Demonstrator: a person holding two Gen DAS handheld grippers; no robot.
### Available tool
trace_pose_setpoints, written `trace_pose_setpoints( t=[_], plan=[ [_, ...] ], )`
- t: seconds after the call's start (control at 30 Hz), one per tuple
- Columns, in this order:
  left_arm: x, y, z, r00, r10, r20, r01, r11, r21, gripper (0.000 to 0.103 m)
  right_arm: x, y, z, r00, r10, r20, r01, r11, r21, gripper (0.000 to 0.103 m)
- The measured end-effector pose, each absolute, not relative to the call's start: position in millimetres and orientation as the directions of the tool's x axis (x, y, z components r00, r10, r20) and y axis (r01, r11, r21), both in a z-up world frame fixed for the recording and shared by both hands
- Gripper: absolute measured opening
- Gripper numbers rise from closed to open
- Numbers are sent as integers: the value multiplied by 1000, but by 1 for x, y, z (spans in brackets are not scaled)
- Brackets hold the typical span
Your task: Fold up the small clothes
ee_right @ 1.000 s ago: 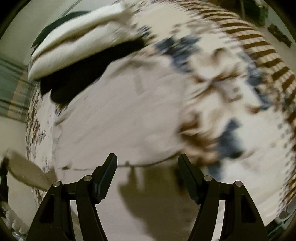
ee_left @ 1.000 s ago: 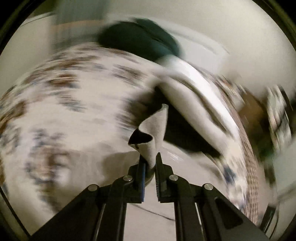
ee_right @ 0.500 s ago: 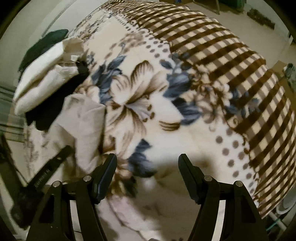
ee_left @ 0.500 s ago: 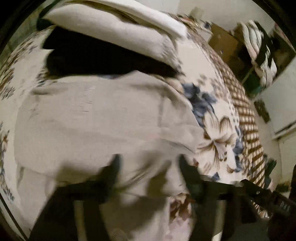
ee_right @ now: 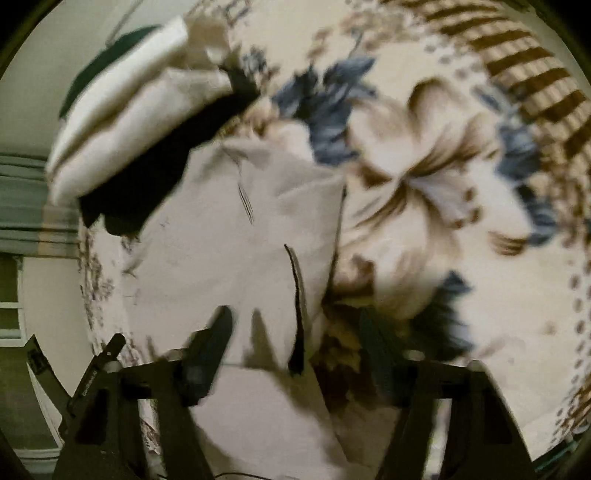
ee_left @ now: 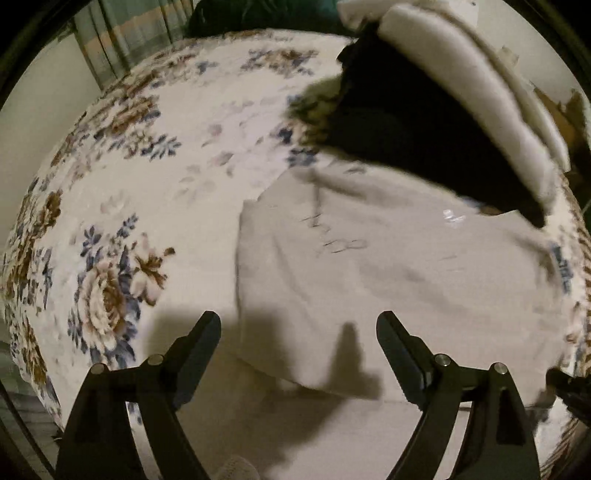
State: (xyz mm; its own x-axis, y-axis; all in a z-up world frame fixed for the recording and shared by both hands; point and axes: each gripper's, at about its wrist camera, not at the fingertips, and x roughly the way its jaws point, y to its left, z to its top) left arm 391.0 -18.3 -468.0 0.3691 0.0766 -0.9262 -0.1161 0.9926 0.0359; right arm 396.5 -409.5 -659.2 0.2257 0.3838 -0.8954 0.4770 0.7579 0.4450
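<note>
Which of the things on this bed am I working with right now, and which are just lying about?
For the job:
- beige cloth garment lying flat
- open left gripper
- open right gripper
- stack of folded cream and black clothes, probably the finished pile

Lying about:
- floral blanket
- dark green fabric behind the stack
- striped curtain

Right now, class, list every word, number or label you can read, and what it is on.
None reads clearly.
Faint dark lettering on the beige garment: too blurred to read.
Small white lettering on the black bar, right view's lower left: too small to read.
</note>
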Motion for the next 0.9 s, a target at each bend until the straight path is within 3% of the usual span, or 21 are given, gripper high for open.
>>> trace_pose_setpoints(
  t=[0.03,0.17,0.3,0.37,0.4,0.43,0.5,0.63,0.9],
  plan=[
    [393,-16,-474,360,83,-929,-111,993,46,86,401,-403,-660,211,348,-913,465,786,407,10],
    [399,-3,-501,313,108,-943,-91,992,83,86,408,-396,-639,276,245,-929,403,848,343,9],
    [402,16,-509,261,39,-965,-111,994,10,86,416,-397,-659,176,277,-945,386,863,325,9],
    [401,23,-489,293,-4,-956,-107,994,-36,86,421,-396,-654,151,296,-943,368,868,332,12],
    [403,25,-481,310,-16,-951,-98,994,-49,86,424,-396,-648,157,300,-941,361,869,337,21],
    [406,25,-472,327,-23,-945,-85,995,-54,86,427,-399,-637,185,301,-936,359,866,349,38],
    [423,23,-456,352,-14,-936,-50,998,-34,86,436,-401,-618,251,286,-925,351,863,363,55],
    [475,15,-457,351,-9,-936,1,1000,-10,86,483,-395,-606,287,217,-933,314,899,306,55],
    [557,-2,-498,293,28,-956,67,997,50,86,571,-379,-639,257,153,-954,269,937,223,56]
  ],
)
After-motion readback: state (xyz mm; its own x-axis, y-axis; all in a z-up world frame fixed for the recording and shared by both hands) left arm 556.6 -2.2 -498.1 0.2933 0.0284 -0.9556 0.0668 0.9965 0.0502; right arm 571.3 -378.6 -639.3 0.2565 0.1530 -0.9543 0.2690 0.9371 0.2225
